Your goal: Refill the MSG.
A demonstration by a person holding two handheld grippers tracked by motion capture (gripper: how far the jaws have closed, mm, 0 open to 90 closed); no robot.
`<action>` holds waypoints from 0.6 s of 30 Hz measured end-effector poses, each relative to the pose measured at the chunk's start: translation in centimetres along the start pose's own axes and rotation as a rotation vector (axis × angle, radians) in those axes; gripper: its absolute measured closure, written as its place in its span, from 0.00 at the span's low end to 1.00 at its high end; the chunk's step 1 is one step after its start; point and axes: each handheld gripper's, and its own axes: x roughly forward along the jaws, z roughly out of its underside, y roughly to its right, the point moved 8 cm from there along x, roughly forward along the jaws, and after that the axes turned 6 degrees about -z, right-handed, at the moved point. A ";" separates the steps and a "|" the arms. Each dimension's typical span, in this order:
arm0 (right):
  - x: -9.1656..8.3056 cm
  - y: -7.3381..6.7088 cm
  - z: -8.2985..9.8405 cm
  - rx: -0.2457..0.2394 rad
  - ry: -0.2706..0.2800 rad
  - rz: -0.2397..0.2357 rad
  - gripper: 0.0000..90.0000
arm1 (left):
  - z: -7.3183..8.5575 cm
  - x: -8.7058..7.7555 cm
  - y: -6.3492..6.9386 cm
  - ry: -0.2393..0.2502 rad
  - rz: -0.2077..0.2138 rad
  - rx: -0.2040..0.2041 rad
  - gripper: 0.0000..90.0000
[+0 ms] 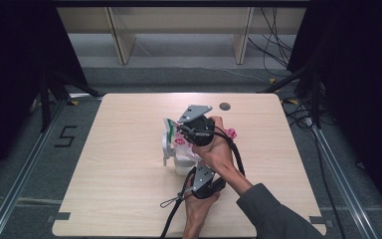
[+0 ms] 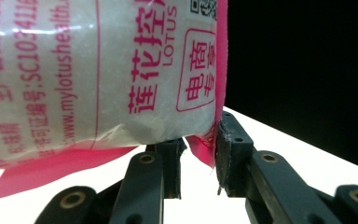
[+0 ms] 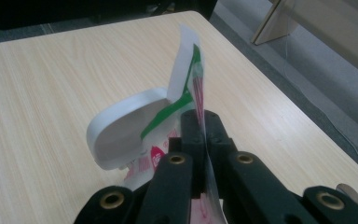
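Right gripper (image 3: 200, 126) pinches the bag's top seal (image 3: 193, 74) upright while left gripper (image 2: 198, 154) clamps the bag (image 2: 98, 70) bottom corner, apparently steadying it over the white scoop (image 3: 121, 130).

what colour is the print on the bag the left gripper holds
Pink-red print on the translucent white bag, with a solid pink edge; clearest in the left gripper view.

A white plastic bag (image 1: 175, 144) with pink print and a green stripe is held upright near the middle of the table (image 1: 119, 164), its flat top edge raised, its pink-edged bottom corner pinched.
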 end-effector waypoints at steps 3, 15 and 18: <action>0.0 0.0 0.1 0.013 -0.005 0.004 1.00 | 0.1 0.1 0.0 -0.003 0.002 0.000 0.81; 0.1 0.2 0.0 0.008 0.009 0.011 1.00 | 0.0 0.0 -0.1 -0.003 0.005 -0.001 0.81; 0.2 -0.1 0.2 0.007 -0.017 0.008 1.00 | 0.1 0.1 -0.1 0.000 0.004 -0.007 0.81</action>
